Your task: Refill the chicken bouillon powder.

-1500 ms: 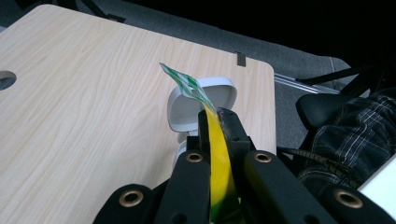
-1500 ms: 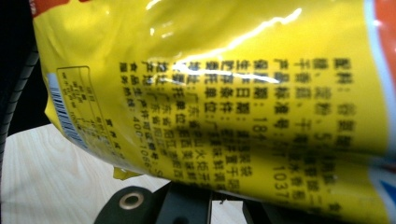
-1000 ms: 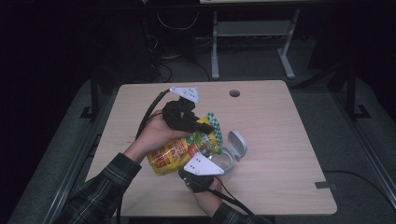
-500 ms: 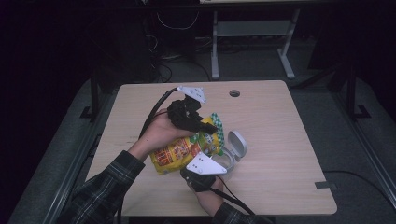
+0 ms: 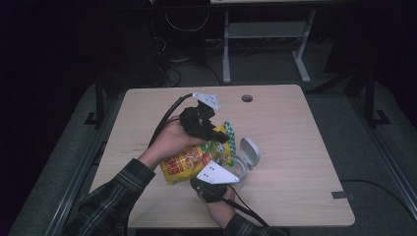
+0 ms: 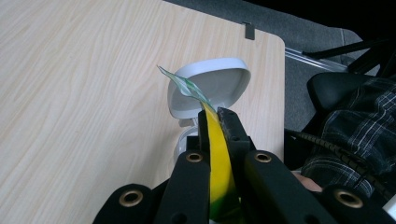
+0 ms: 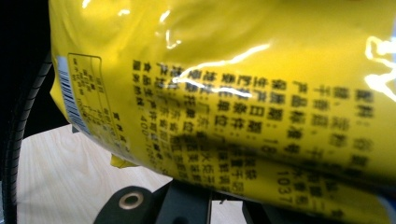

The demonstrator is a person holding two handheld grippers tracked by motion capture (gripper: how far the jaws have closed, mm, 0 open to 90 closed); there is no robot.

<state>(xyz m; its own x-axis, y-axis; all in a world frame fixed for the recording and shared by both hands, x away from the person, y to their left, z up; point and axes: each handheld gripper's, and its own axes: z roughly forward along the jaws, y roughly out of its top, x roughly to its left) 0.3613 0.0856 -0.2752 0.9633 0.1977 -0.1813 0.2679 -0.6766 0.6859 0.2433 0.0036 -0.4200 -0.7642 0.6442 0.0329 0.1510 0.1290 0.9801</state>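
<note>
A yellow snack bag (image 5: 189,160) with red print and a green top edge hangs tilted above the table. My left gripper (image 5: 218,136) is shut on its top edge; in the left gripper view the jaws (image 6: 215,115) pinch the yellow film (image 6: 219,154). My right gripper (image 5: 214,178) sits under the bag's lower end, near the front edge. In the right gripper view the bag (image 7: 243,84) covers the jaws, so I cannot tell whether they grip it. A small white container (image 5: 241,166) with its hinged lid (image 5: 250,151) open stands just right of the bag.
The light wooden table (image 5: 295,128) has a round cable hole (image 5: 247,98) at the back and a grey tab (image 5: 340,194) at the front right edge. A plaid sleeve (image 5: 105,206) comes in from the front left. Cables trail from both grippers.
My left gripper has shifted slightly to the right with the bag's top edge in it. The right gripper has stayed where it was.
</note>
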